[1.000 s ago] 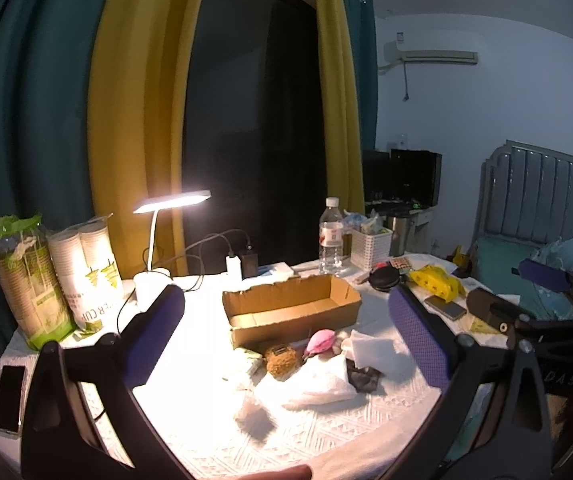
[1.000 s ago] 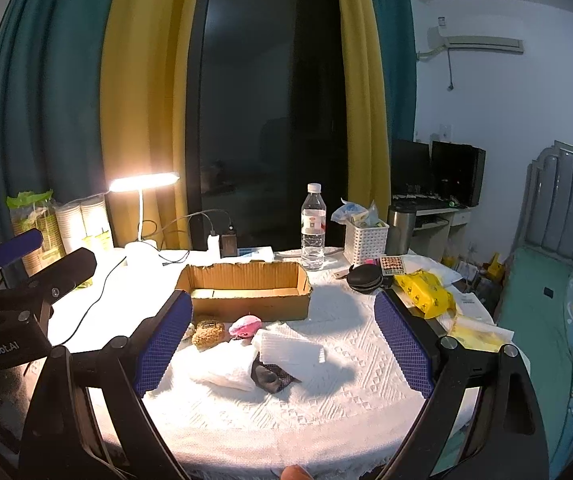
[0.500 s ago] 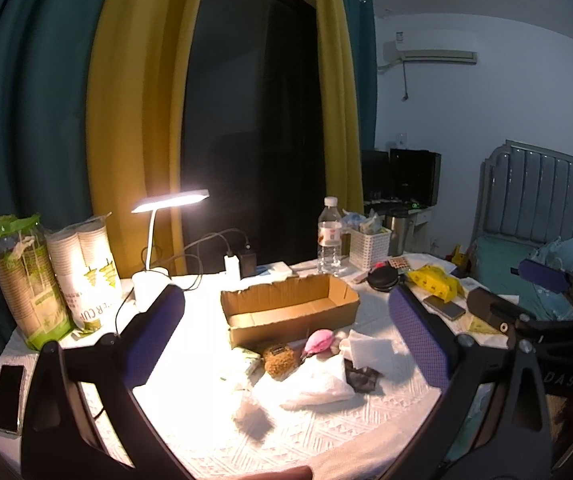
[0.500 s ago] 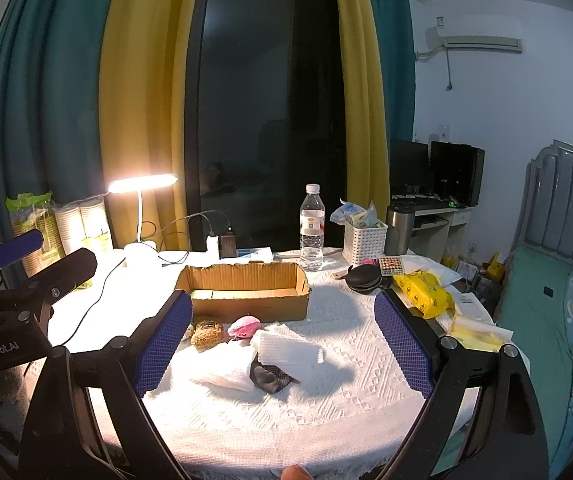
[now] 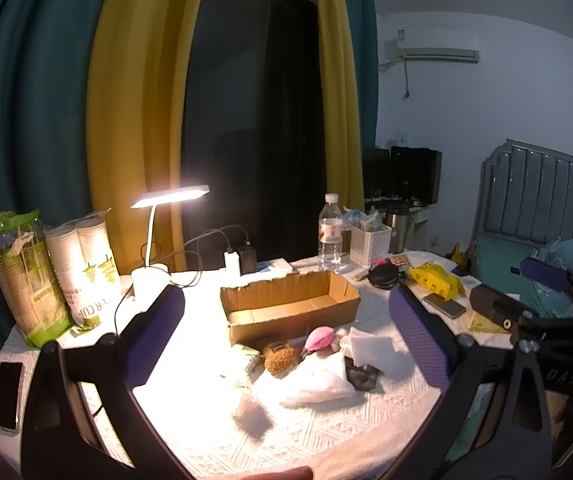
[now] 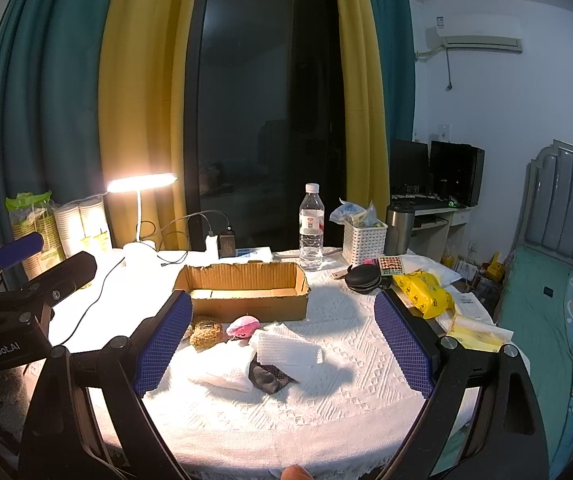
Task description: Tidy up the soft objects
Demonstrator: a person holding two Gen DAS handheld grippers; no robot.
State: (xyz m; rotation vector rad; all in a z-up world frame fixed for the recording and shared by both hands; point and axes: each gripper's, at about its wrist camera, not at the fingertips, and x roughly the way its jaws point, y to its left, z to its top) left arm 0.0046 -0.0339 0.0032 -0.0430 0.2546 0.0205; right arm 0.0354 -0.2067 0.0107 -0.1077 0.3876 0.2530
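An open cardboard box stands empty mid-table. In front of it lie a brown plush, a pink plush, a folded white cloth, a flat white cloth and a dark fabric piece. My left gripper is open and empty, held back above the table's near edge. My right gripper is open and empty, likewise held back. Each gripper shows at the side of the other's view.
A lit desk lamp, paper-cup packs, a water bottle, a white basket, a black round case, a yellow packet and a phone surround the work area. A bed stands at right.
Both views shift only slightly; the grippers stay open and the objects have not moved.
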